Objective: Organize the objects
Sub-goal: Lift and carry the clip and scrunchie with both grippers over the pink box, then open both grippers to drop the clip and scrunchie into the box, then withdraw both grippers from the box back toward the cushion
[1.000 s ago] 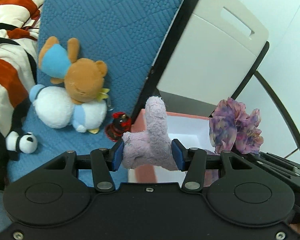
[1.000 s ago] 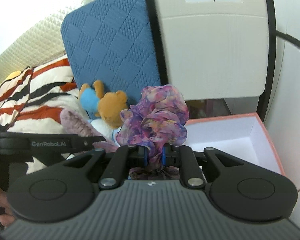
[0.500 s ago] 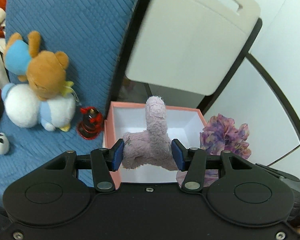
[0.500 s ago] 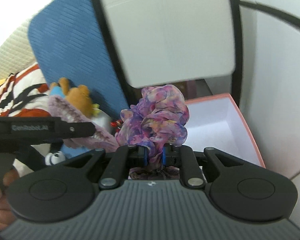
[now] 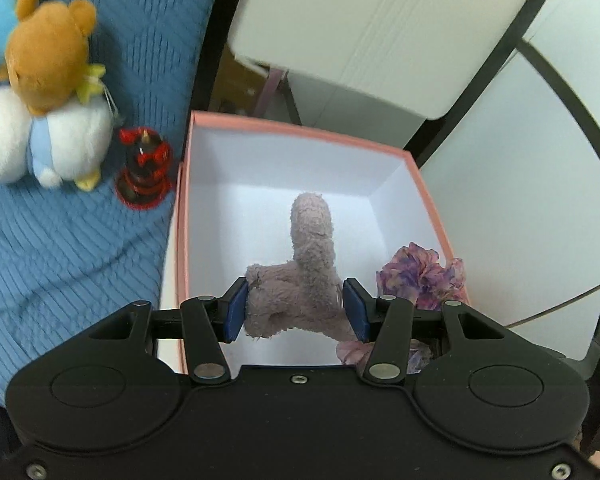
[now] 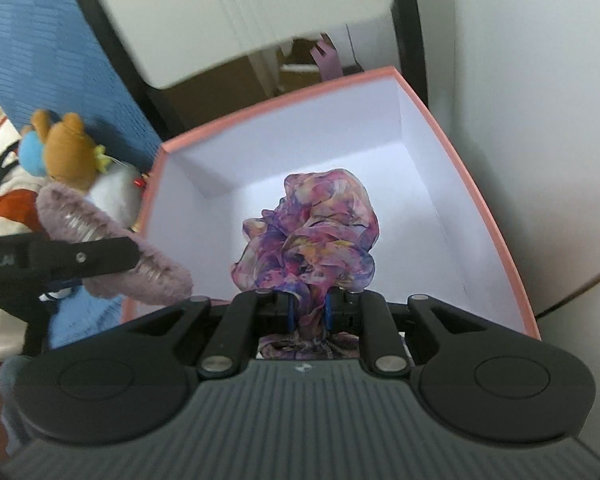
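Now both tools w/ fuzzy clip & scrunchie over pink box

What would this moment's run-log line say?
left gripper: shut on fuzzy hair clip | right gripper: shut on scrunchie | both over open pink box

The box is showing a pink rim and outside, with plain white inside. The fuzzy clip is looking dusty mauve all over. The scrunchie is mixing purple, pink, blue and a little yellow in a marbled print. The cushion is wearing blue with a quilted stripe pattern. The bear toy is appearing brown, the toy under it white and light blue, the small figure red and black
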